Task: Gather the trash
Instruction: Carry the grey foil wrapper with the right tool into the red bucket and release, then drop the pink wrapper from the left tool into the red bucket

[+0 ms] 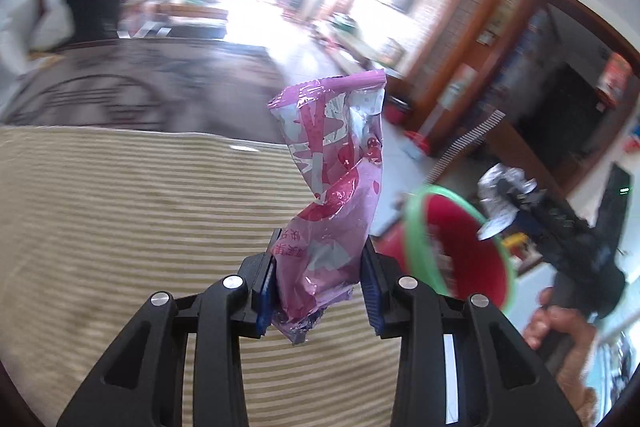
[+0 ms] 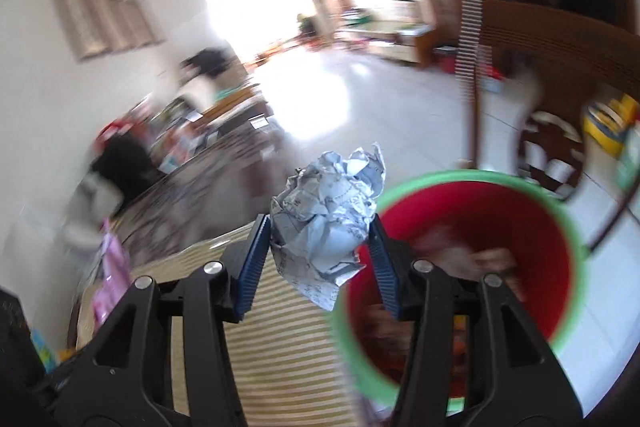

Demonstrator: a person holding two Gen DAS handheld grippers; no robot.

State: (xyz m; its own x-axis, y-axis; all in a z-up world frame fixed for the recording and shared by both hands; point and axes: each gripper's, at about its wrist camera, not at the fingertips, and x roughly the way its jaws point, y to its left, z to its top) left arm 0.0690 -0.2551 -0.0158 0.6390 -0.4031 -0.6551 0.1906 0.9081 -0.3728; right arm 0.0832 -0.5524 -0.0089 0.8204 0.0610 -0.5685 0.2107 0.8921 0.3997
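My left gripper [image 1: 320, 267] is clamped on a pink wrapper [image 1: 336, 163], left of the red bin [image 2: 472, 251]. Right gripper [image 2: 320, 251] pinches a crumpled paper ball [image 2: 328, 211] right at the bin's rim.

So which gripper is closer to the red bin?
The right gripper. It holds crumpled paper just beside the red bin's green rim. The left gripper, holding a pink wrapper, is farther back over the striped cloth.
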